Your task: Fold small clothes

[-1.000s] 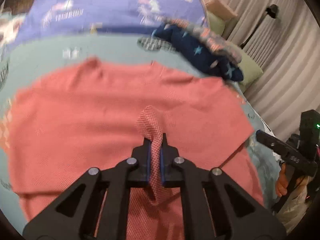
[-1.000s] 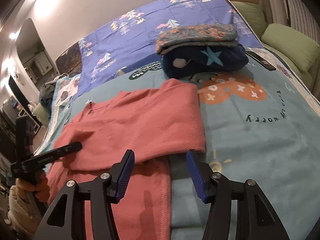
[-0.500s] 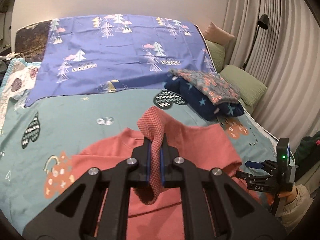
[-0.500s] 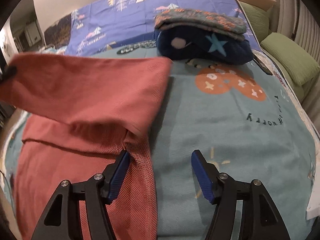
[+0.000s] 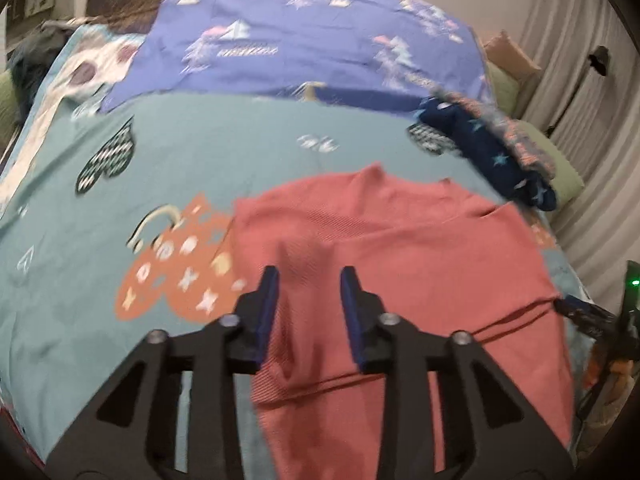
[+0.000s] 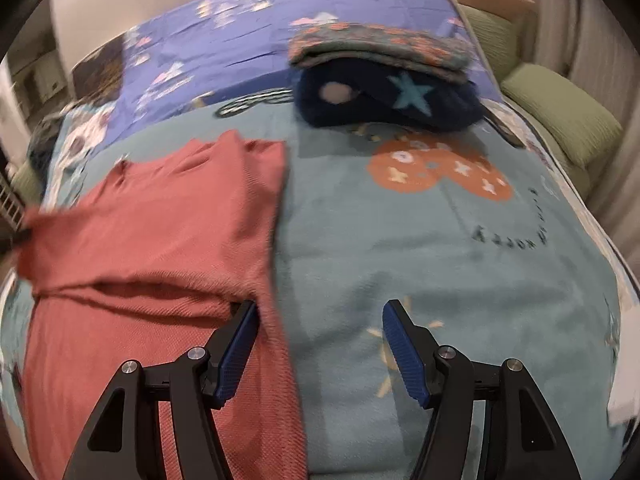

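We see the red garment (image 5: 400,264) lying on the teal blanket (image 5: 200,152) that covers the bed, with its upper part folded over the lower part; a fold edge runs across it in both views.

In the left wrist view the left gripper (image 5: 308,308) hangs over the garment. Its jaws have just been opening, and the blue pads (image 5: 269,312) now stand apart. A soft ridge of red cloth lies below the gap, and we see neither pad pressing on it. From this gripper the garment spreads toward 12 and 2 o'clock.

In the right wrist view the right gripper (image 6: 320,344) has its jaws wide apart, with nothing clamped. Its left finger (image 6: 236,352) sits at the garment's right edge, over the red cloth; whether it touches the cloth we cannot tell. Its right finger is over bare teal blanket. The garment (image 6: 160,240) fills the area from 9 to 11 o'clock of this gripper.

A stack of folded clothes (image 6: 384,80), a floral piece on top of a navy piece with stars, sits at 12 o'clock in the right wrist view, apart from the red garment. A purple sheet (image 5: 300,40) with tree prints lies beyond the blanket. Green pillows (image 6: 560,112) are at 2 o'clock.

Both views are motion-blurred.
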The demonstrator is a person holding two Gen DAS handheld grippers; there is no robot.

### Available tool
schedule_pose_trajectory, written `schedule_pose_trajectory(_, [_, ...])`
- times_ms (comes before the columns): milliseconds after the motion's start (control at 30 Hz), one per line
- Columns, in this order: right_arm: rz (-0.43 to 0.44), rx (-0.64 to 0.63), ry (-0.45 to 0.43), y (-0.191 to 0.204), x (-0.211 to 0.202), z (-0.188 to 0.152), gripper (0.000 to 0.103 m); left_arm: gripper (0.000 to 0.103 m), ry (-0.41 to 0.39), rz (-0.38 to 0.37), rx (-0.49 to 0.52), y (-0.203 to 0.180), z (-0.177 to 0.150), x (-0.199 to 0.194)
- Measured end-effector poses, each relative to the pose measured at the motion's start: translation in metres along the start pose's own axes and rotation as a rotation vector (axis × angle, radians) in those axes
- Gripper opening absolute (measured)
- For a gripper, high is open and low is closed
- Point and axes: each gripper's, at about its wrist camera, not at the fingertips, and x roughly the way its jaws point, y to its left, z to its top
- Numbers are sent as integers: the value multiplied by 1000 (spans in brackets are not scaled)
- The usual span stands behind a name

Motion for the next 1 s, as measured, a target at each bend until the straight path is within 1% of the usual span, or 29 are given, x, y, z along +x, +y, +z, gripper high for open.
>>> schedule_pose_trajectory(33, [-2,17,13,-2,0,0,65,39,10,10,-9,5,-4,2])
schedule_pose_trajectory(67, [16,35,30,-6,1,-2,65,40,14,15,-14,9,-7,2])
schedule_pose_trajectory(133, [43,59,40,-11,-2,-4,65,48,16,31,-16,13,-9,2])
schedule_pose_trajectory(167, [59,66,27,-13,-5,-3,65,50,15,35,-15,15,-8,2])
schedule_pose_trajectory(233, [79,65,-11,-12,-12,4,65,60,20,33,-16,17,-5,6])
schedule_pose_trajectory(267, [88,63,-31,-11,-14,11,65,61,20,33,-18,17,-2,10])
schedule_pose_trajectory(333, [137,54,-49,-5,-13,26,65,61,23,40,-18,17,4,19])
schedule_pose_trajectory(433, [209,51,-36,2,8,54,65,61,35,80,-51,22,14,34])
schedule_pose_trajectory(467, [222,48,-25,3,18,63,64,61,31,90,-73,24,18,35])
schedule_pose_trajectory(500, [214,41,-14,5,28,72,63,61,21,83,-86,24,21,34])
schedule_pose_trajectory(533, [185,38,-4,6,35,77,60,61,8,57,-89,21,25,32])
schedule_pose_trajectory(567, [153,39,5,7,39,79,59,61,0,6,-72,12,32,30])
schedule_pose_trajectory(600, [143,40,9,8,43,80,59,61,0,-31,-47,2,37,31])
schedule_pose_trajectory(667, [173,26,12,11,45,76,59,61,13,-107,19,-24,48,36])
schedule_pose_trajectory(700, [175,23,11,11,45,74,59,62,34,-160,71,-46,56,42])
schedule_pose_trajectory(767, [180,16,4,10,43,67,59,67,60,-235,162,-83,68,55])
schedule_pose_trajectory(800, [191,8,0,8,38,61,59,72,70,-271,209,-106,74,64])
schedule_pose_trajectory(833, [202,1,-3,7,33,55,59,73,80,-295,235,-123,79,71])
schedule_pose_trajectory(900, [224,-34,1,7,25,46,59,73,139,-362,274,-160,88,94])
schedule_pose_trajectory(933, [228,-65,5,8,20,41,59,73,195,-400,283,-181,93,110])
schedule_pose_trajectory(1000, [205,-163,21,15,13,26,60,73,270,-431,304,-206,97,131])
